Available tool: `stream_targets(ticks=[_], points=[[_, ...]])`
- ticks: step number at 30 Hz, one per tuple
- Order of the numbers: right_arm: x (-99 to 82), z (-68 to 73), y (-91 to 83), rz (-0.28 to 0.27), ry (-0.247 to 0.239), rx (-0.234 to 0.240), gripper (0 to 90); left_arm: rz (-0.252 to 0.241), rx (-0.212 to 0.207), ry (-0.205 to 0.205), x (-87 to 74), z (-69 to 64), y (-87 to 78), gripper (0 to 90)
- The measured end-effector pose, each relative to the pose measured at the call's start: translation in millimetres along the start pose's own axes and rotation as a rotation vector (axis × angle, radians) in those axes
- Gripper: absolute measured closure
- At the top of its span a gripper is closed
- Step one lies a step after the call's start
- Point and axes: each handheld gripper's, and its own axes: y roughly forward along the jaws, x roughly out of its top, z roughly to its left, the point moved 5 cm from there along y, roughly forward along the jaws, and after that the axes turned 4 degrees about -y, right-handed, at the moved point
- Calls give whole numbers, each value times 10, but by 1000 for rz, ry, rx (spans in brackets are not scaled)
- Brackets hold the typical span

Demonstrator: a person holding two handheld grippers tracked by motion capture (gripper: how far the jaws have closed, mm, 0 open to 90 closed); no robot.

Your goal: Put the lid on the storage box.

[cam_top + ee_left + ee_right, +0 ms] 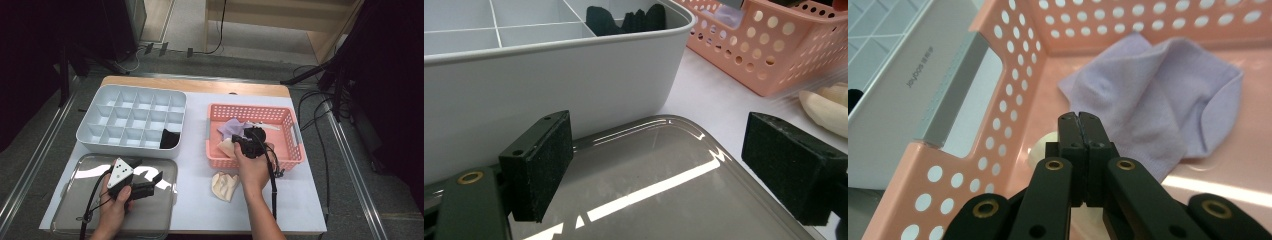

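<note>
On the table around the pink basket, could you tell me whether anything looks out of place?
Yes: a cream sock lies loose on the white table just outside the pink basket, while the lilac sock sits inside it.

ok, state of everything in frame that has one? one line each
left gripper: open, nothing between the pads, over the metal tray lid.
right gripper: shut, in the pink basket, pads together above a cream sock; whether it pinches the sock is hidden.
lilac sock: crumpled in the basket.
divided bin: one corner cell holds a black sock, rest empty.
cream sock on table: loose, outside the basket.
</note>
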Motion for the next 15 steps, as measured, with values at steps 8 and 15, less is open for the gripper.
stream_targets(ticks=[8,15], points=[[71,-2,-141,-141,-61,7,900,-1,1,-1,0,1,-1,140],[165,-161,-246,-183,-51,-119,900,-4,1,-5,0,2,-5,140]])
